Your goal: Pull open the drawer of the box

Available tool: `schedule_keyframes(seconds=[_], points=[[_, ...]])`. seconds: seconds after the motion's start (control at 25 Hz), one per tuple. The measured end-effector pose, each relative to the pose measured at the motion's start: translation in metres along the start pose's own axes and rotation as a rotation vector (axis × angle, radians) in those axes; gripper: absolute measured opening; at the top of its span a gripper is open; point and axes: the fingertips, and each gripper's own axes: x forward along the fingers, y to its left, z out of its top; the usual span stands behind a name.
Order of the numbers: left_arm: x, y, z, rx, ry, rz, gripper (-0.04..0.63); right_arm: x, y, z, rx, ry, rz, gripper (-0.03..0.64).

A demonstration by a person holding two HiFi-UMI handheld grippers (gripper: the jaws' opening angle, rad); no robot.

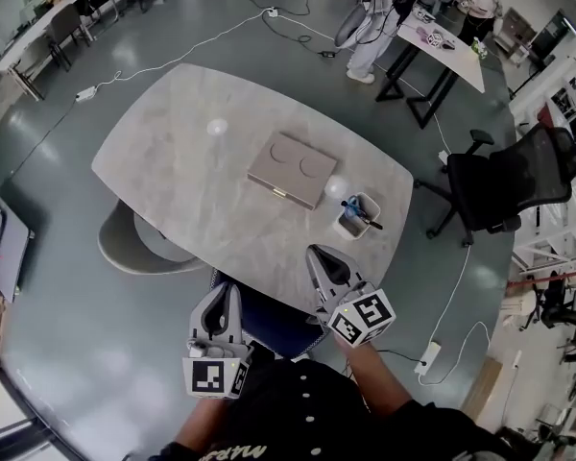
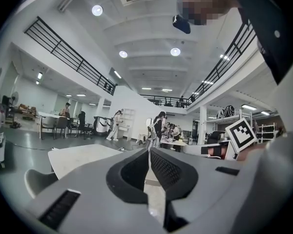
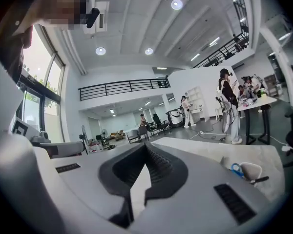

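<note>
A flat beige box (image 1: 293, 168) lies in the middle of the pale marble table (image 1: 173, 152); a small gold handle (image 1: 279, 192) shows on its near edge, and the drawer looks closed. Both grippers hover off the table's near edge, well short of the box. My left gripper (image 1: 234, 288) is shut and holds nothing; its view looks level across the room with the jaw tips (image 2: 149, 150) together. My right gripper (image 1: 316, 252) is also shut and empty, its tips (image 3: 146, 145) meeting. Neither gripper view shows the box.
A white cup with scissors and pens (image 1: 356, 216) stands right of the box, also seen as a cup (image 3: 251, 170) in the right gripper view. A black office chair (image 1: 518, 181) is at the right, a grey chair (image 1: 139, 243) at the left, a blue seat (image 1: 269, 320) below me. People stand far off.
</note>
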Motion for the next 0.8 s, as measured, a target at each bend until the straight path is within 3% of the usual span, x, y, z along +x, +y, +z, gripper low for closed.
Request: schedule_keyframes(seconds=[0.2,0.44,0.8], points=[[0.02,0.008,-0.008,-0.02,0.029,-0.033,0.02,0.039,-0.03,-0.034,0.211,0.042,0.015,-0.003],[0.042,0.014,-0.032,-0.059,0.085,-0.086,0.02,0.084,-0.072,-0.093,0.442,0.085,-0.029,-0.002],[0.062,0.024,-0.072,-0.132,0.129,-0.115,0.02,0.145,-0.132,-0.184,0.669,0.141,-0.146,-0.002]])
